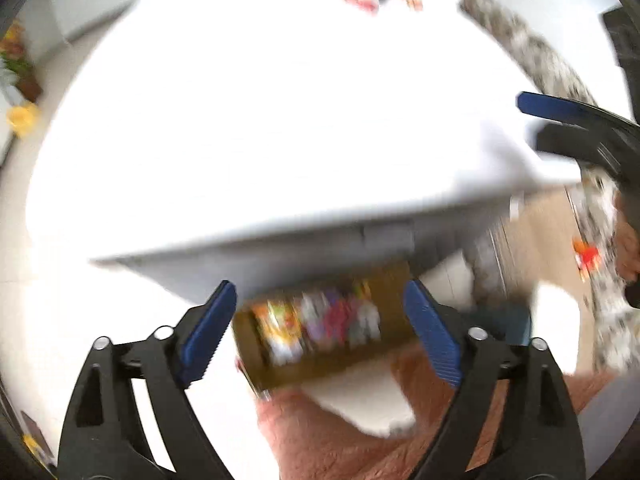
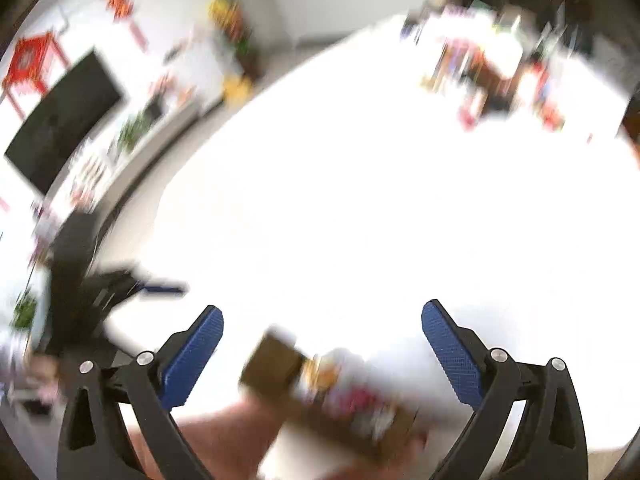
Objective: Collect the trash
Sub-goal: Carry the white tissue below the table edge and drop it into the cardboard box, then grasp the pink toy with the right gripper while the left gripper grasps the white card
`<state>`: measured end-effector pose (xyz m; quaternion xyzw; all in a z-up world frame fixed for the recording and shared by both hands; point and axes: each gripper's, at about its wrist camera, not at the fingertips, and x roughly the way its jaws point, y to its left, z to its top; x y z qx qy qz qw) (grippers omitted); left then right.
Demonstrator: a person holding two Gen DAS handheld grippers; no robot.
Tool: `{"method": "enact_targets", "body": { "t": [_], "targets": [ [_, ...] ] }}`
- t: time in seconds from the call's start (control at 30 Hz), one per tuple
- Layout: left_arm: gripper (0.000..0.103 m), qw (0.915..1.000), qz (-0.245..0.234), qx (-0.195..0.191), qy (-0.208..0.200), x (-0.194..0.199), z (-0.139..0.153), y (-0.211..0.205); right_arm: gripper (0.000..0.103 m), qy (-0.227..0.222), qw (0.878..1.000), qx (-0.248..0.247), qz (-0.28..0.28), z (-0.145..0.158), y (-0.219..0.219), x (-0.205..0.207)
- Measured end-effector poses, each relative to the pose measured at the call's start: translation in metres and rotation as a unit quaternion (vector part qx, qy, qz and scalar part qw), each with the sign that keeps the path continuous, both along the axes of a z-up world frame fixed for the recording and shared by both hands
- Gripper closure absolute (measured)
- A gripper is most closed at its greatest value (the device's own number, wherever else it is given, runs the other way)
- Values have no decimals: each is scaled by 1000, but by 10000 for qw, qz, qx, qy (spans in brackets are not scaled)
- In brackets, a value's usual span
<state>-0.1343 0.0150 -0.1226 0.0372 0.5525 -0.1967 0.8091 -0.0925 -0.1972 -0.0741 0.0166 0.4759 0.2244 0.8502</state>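
Observation:
Both views are motion-blurred. A brown cardboard box with a colourful printed picture [image 1: 320,332] is held in a bare hand [image 1: 340,440] below the white table's edge. My left gripper [image 1: 320,320] is open, its blue pads on either side of the box without touching it. In the right wrist view the same box [image 2: 320,392] lies low between the pads of my open right gripper [image 2: 322,344], apart from both. The right gripper also shows at the right edge of the left wrist view [image 1: 560,120].
A white table [image 1: 260,120] fills most of both views [image 2: 360,200]. Several colourful items [image 2: 492,60] stand at its far side. A dark screen [image 2: 60,120] and shelves are at the left. A patterned rug and floor [image 1: 540,232] lie to the right.

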Motion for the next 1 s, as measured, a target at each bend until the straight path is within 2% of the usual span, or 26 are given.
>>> {"method": "enact_targets", "body": {
  "t": [0.07,0.17,0.23,0.33,0.4,0.5,0.57,0.67,0.7,0.73,0.83,0.87,0.9,0.93,1.0],
  "targets": [
    [14,9983,375,38,-450,19,28,2,5,-466,9978,-71,-467,17,-3,45],
    [14,9927,813,28,-886,48,50,4,5,-753,9915,24,-1058,25,-12,117],
    [14,9904,987,7,-963,65,56,4,6,-874,9873,26,-1323,30,-14,154],
    [14,9881,1180,57,-986,83,59,0,6,-1134,9775,-372,-1741,43,-10,228],
    [14,9870,1266,156,-974,91,59,-1,6,-1192,9742,-653,-1799,43,-6,260],
    [14,9859,1414,187,-869,99,63,4,6,-1086,9690,-1286,-1808,37,2,306],
    [14,9847,1530,228,-804,106,64,10,13,-804,9631,-1803,-1828,21,6,333],
    [14,9831,1640,287,-755,109,64,14,25,-505,9628,-1917,-1838,3,-1,345],
    [14,9831,1649,292,-743,110,64,14,36,-463,9648,-1832,-1827,0,-4,343],
    [14,9830,1655,299,-732,111,64,14,58,-464,9658,-1746,-1860,2,-8,342],
    [14,9837,1637,280,-692,112,62,12,58,-474,9730,-1277,-1861,15,-17,331],
    [14,9842,1618,259,-677,113,61,11,65,-578,9754,-1127,-1805,24,-22,322],
    [14,9845,1600,254,-673,114,61,10,80,-599,9778,-1022,-1729,32,-23,315],
    [14,9849,1579,260,-666,116,60,9,84,-569,9789,-963,-1710,37,-24,310],
    [14,9856,1532,273,-660,120,58,5,85,-574,9818,-670,-1683,49,-34,291]
  ]
}}
